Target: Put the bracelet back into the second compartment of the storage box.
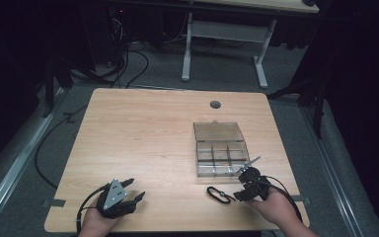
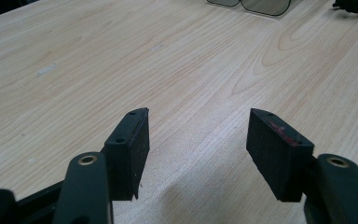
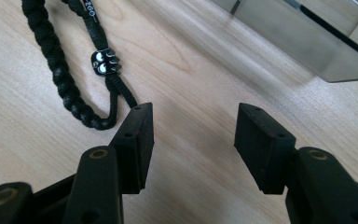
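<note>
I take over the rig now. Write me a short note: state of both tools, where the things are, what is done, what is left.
Left tool: open, holds nothing, low over the table at its near left.
Right tool: open, holds nothing, beside the black braided cord.
The cord lies on the table, near the clear compartment box, whose lid is open.
Done: nothing gripped yet.
Left, probably: grip the cord and put it in the box.

Black two-jaw tool (image 1: 134,189) with grey three-cornered plate, brass-ringed screw holes, black trailing cable.
</note>
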`<state>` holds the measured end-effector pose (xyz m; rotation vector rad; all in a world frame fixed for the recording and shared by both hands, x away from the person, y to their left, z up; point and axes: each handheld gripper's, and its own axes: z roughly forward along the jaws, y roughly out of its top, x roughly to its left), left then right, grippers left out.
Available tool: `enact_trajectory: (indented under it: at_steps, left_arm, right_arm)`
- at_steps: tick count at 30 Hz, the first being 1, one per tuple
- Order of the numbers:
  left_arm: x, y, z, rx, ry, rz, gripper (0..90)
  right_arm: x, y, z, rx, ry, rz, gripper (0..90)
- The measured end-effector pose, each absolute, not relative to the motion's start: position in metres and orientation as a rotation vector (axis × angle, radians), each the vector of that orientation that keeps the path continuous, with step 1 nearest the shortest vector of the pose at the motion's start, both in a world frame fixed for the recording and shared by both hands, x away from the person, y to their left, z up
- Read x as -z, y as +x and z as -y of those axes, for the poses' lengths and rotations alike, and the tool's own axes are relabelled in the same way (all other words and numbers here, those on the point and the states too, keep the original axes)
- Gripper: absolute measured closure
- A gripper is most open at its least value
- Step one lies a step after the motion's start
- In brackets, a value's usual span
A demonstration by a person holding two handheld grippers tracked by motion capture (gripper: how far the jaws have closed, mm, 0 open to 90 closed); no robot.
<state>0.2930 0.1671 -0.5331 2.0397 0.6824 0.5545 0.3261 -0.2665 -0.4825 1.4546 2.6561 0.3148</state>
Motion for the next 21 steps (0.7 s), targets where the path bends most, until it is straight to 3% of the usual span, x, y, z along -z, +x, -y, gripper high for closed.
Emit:
enact_trajectory:
  at_steps: [14,21]
  left_arm:
    - [0.533,0.293,-0.167,-0.552,2.042,-0.675,39.8]
    - [0.533,0.293,-0.166,-0.550,2.050,-0.671,39.8]
  right_arm:
    - [0.474,0.334,0.258,-0.099,1.433,-2.774,40.8]
    - [0.467,0.331,0.236,-0.172,1.374,-2.827,37.6]
